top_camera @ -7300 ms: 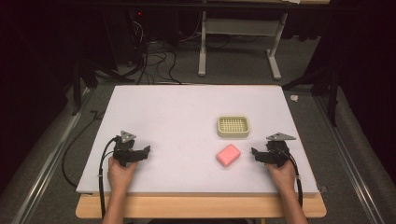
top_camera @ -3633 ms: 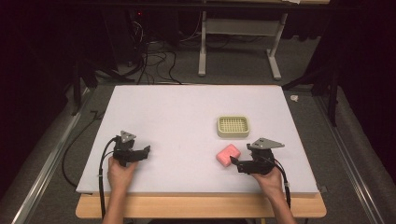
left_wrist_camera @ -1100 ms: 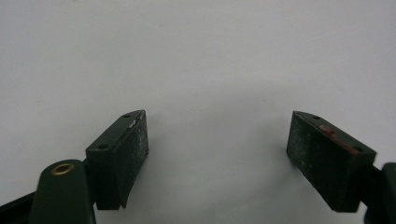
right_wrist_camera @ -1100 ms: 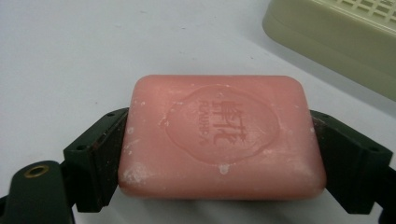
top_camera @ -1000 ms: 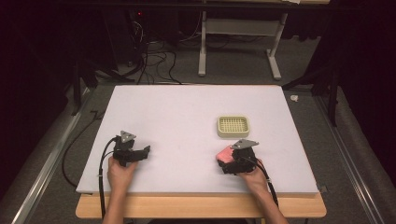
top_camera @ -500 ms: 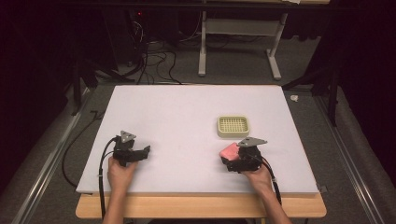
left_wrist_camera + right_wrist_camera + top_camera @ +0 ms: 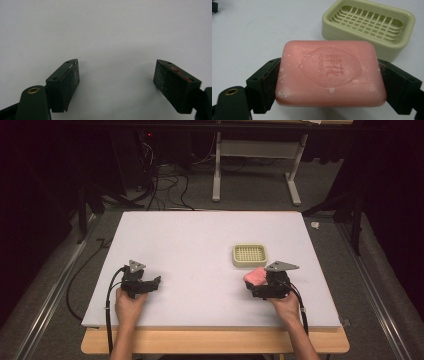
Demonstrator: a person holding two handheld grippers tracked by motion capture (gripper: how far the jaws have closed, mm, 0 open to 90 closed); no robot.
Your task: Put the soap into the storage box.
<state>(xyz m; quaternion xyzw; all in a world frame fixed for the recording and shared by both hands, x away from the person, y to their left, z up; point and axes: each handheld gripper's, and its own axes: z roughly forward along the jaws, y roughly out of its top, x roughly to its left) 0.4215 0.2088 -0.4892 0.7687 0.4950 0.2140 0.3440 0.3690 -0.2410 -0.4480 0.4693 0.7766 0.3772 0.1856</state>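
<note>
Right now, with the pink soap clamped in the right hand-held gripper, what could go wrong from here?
1. The pink soap bar is held only by its two short ends in the right hand-held gripper; a smooth bar could slip or rotate out.
2. The green soap dish sits just beyond the bar and looks light; a low approach may nudge it across the white table.
3. The pads could dent the soap.

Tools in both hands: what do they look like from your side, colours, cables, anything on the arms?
Both are black. The left tool and right tool each carry a grey three-cornered plate on top, and a black cable trails back from each along the forearm. In the gripper views the jaws are blocky, with dark, rough, scuffed inner pads, reddish marks along their edges and a brass-coloured rivet at the base. No sleeves reach the forearms.
</note>
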